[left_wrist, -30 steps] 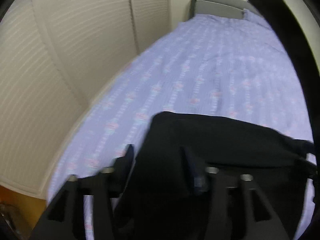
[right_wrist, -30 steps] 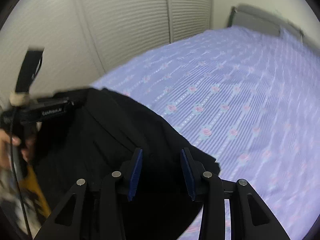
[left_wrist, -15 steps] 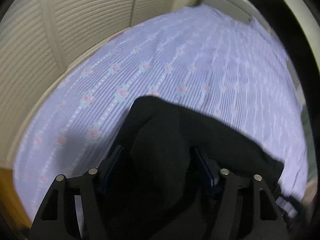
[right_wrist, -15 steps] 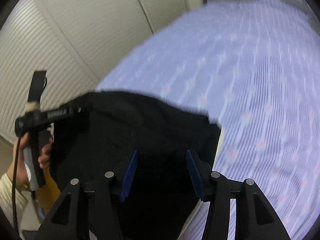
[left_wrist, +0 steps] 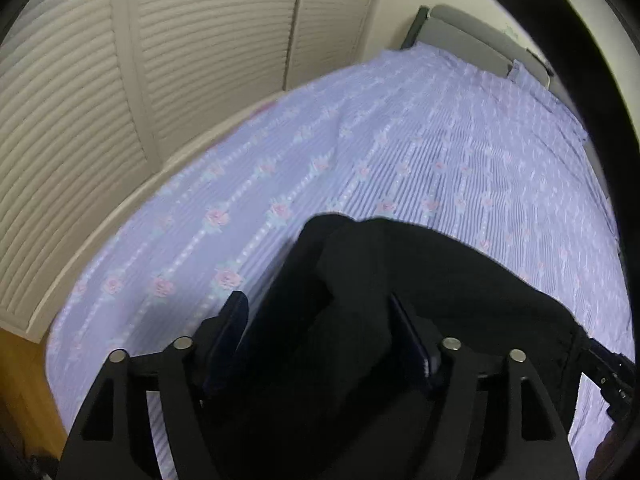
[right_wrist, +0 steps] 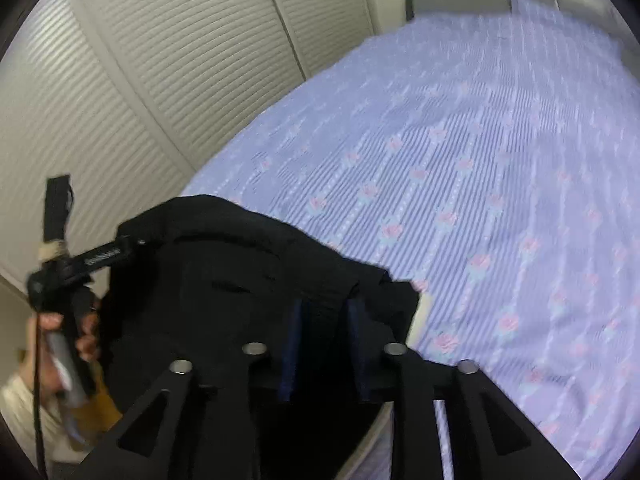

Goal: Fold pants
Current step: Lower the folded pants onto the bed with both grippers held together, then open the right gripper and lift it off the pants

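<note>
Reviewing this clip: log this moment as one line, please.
stage: pants lifted for fold | left gripper: open around black pants | right gripper: shut on black pants | surface: bed

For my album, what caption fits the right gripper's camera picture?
Right gripper pinching black pants above the flowery purple bedspread.

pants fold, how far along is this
Early on. Done: the black pants are picked up, bunched over the near end of the bed. In hand: the right gripper has closed on the fabric, while the left gripper sits wide around a bundle of it. Left: spreading the pants flat, and every fold.
</note>
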`<state>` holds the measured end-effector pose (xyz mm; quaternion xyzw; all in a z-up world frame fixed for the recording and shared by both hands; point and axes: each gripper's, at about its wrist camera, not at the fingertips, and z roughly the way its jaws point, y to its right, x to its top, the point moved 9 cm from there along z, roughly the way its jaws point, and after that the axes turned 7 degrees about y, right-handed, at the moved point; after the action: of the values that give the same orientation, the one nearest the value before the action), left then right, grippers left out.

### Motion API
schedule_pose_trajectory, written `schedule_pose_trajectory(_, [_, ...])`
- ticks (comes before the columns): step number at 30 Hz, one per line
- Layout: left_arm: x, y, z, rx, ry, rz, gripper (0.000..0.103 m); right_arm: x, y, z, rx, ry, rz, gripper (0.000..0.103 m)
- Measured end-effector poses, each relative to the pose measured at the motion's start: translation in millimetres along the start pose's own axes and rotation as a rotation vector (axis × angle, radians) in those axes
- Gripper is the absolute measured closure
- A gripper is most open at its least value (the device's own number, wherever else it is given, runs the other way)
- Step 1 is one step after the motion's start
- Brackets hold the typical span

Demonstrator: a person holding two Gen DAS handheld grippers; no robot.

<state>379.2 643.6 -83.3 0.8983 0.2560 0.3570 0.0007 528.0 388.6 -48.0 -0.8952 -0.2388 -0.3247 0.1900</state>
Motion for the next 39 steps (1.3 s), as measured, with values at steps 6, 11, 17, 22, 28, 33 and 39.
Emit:
schedule_pose_trajectory(6, [0.5,-13.4,-45.9,0.002,0.056,0.104,0.011,-10.6,-14.5,-31.8,0.045,0.027,0.014,0.060])
schedule_pose_trajectory(11, [-58.5,-32.0,-49.0,-0.020,-0.064,0.098,0.011,-53.4,-41.3,-42.8,0.142,-0.042,0.025,0.060])
schedule_pose_trajectory(17, [-91.5,-53.4,-54.0,-0.045,-0.100,-0.105,0.081,-91.1,-58.1,-33.0,0.154,-0.134,0.007,0.061])
schedule_pose_trajectory(22, [-101.8,-64.8,-76.9,0.067,-0.114,-0.127,0.051,-102.6,-49.6,-41.5,0.163,-0.165,0.058,0.088])
schedule_pose_trajectory(28, [-101.9,-54.4,-86.7,0.179,-0.106,0.053,0.026,-69.7,-23.6,-63.4,0.004,-0.034,0.024,0.071])
schedule_pose_trajectory(33, [-100.3,-43.1,-116.8,0.214,0.011,0.034,0.023,30.0,-70.3,-39.5,0.245,0.077,-0.224,0.039])
schedule_pose_trajectory(39, [-112.9,-63.0,-134.9,0.198,0.111,-0.193,0.023,94.6,-127.0,61.8,0.389,-0.139,-0.368,0.039])
